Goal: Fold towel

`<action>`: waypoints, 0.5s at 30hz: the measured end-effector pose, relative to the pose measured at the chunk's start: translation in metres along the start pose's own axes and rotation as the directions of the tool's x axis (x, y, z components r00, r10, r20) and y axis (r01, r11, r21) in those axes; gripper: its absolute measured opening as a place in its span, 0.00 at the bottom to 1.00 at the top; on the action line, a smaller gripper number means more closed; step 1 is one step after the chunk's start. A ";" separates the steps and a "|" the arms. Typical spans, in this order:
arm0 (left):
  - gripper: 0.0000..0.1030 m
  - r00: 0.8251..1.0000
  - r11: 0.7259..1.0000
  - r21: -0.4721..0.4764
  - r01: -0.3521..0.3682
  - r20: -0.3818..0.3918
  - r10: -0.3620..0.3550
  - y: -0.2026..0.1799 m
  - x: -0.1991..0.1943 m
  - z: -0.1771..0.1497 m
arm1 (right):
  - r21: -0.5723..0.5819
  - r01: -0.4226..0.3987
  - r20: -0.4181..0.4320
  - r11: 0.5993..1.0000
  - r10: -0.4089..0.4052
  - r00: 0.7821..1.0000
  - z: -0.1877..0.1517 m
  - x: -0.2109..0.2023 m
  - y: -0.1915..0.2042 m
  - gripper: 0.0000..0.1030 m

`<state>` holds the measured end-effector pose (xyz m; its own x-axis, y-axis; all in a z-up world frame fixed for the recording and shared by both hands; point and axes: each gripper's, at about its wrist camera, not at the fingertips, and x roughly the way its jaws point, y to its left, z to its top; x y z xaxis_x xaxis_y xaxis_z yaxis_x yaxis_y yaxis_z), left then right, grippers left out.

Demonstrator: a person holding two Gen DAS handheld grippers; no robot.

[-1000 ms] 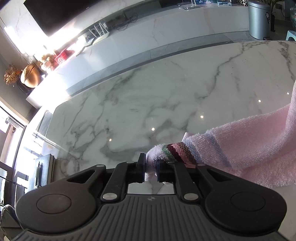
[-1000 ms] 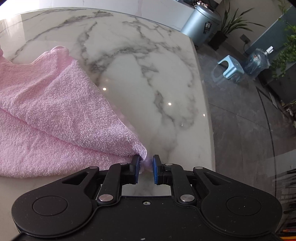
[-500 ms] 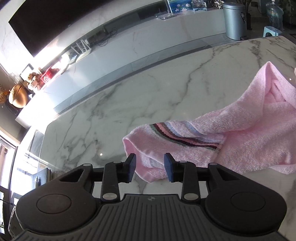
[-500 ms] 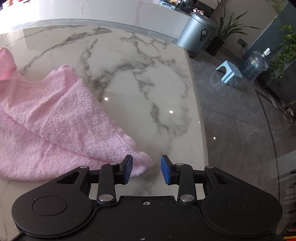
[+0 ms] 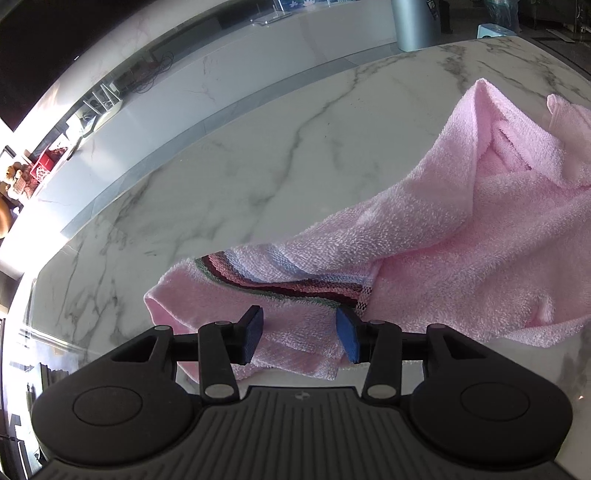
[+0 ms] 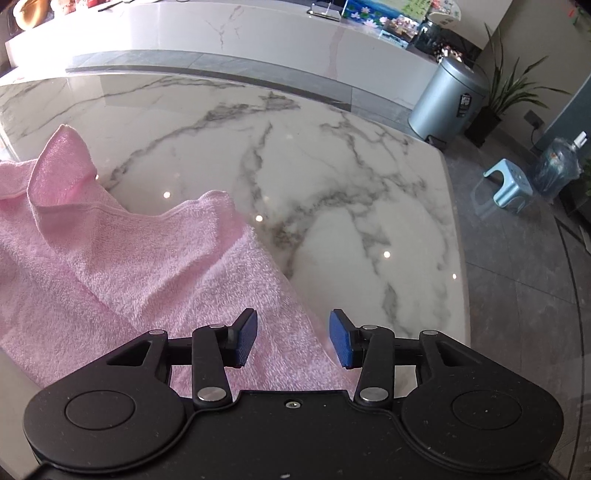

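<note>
A pink towel with a striped band lies loosely bunched on the marble table. My left gripper is open and hovers above the towel's striped corner, gripping nothing. In the right wrist view the same towel lies rumpled at the left. My right gripper is open above the towel's near right corner, holding nothing.
The table's right edge drops to a grey tiled floor. A silver bin, a blue stool and a water bottle stand beyond it. A long white counter runs behind the table.
Both grippers have opened and let go of the towel corners, then lifted and drawn back. The towel has dropped onto the table and lies slack.
</note>
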<state>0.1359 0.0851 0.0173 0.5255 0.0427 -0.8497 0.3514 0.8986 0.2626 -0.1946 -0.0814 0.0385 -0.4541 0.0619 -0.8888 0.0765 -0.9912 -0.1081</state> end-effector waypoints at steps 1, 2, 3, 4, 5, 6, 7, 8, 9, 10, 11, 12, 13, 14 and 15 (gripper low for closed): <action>0.45 1.000 1.000 -0.004 0.022 0.013 -0.022 0.001 -0.003 0.000 | -0.006 -0.005 0.000 1.000 0.005 1.000 0.003 0.003 0.003 0.41; 0.50 0.999 0.999 -0.009 0.043 0.023 -0.043 0.002 -0.006 -0.001 | -0.010 -0.009 -0.001 1.000 0.009 1.000 0.005 0.006 0.005 0.41; 0.51 0.997 0.997 -0.012 0.071 0.036 -0.070 0.004 -0.010 -0.001 | -0.015 -0.013 -0.002 1.000 0.013 1.000 0.007 0.008 0.007 0.41; 0.52 0.995 0.996 -0.009 0.088 0.044 -0.087 0.004 -0.012 -0.002 | -0.021 -0.017 -0.003 1.000 0.017 1.000 0.008 0.012 0.009 0.41; 0.52 0.995 0.996 -0.001 0.091 0.043 -0.091 0.004 -0.012 -0.001 | -0.025 -0.020 -0.005 0.999 0.020 1.000 0.009 0.014 0.011 0.41; 0.52 0.996 0.996 0.011 0.086 0.035 -0.086 0.003 -0.010 -0.001 | -0.028 -0.022 -0.007 0.999 0.022 1.000 0.009 0.017 0.012 0.41; 0.52 0.997 0.997 0.021 0.077 0.027 -0.077 0.002 -0.006 -0.001 | -0.028 -0.026 -0.009 0.999 0.025 1.000 0.010 0.021 0.013 0.41; 0.51 0.997 0.997 0.023 0.068 0.020 -0.068 0.001 -0.002 0.000 | -0.024 -0.031 -0.010 0.999 0.031 0.999 0.011 0.024 0.014 0.41; 0.50 0.998 0.998 0.020 0.066 0.014 -0.066 0.001 0.000 -0.001 | -0.021 -0.036 -0.010 0.999 0.036 0.999 0.012 0.025 0.014 0.41; 0.40 0.997 0.997 0.003 0.074 0.006 -0.074 0.003 0.003 0.000 | -0.020 -0.039 -0.009 0.999 0.039 0.999 0.013 0.027 0.014 0.41; 0.32 0.996 0.996 -0.018 0.086 -0.001 -0.086 0.006 0.005 0.000 | -0.021 -0.040 -0.008 0.999 0.040 0.999 0.013 0.027 0.015 0.41; 0.29 0.995 0.995 -0.039 0.097 -0.008 -0.097 0.008 0.008 0.001 | -0.025 -0.042 -0.006 0.999 0.041 0.999 0.014 0.028 0.015 0.41; 0.24 0.995 0.994 -0.052 0.100 -0.011 -0.101 0.011 0.009 0.001 | -0.030 -0.043 -0.003 0.999 0.043 0.999 0.015 0.028 0.015 0.41; 0.18 0.995 0.993 -0.056 0.100 -0.010 -0.101 0.011 0.008 0.001 | -0.034 -0.042 0.000 0.999 0.042 0.999 0.015 0.028 0.014 0.41; 0.15 0.995 0.993 -0.060 0.100 -0.010 -0.101 0.012 0.008 0.002 | -0.035 -0.040 0.003 0.999 0.040 0.999 0.017 0.029 0.013 0.41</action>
<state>0.1457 0.0956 0.0141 0.4798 -0.0439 -0.8763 0.3550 0.9231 0.1481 -0.2223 -0.0942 0.0190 -0.4533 0.0221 -0.8911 0.1256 -0.9881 -0.0885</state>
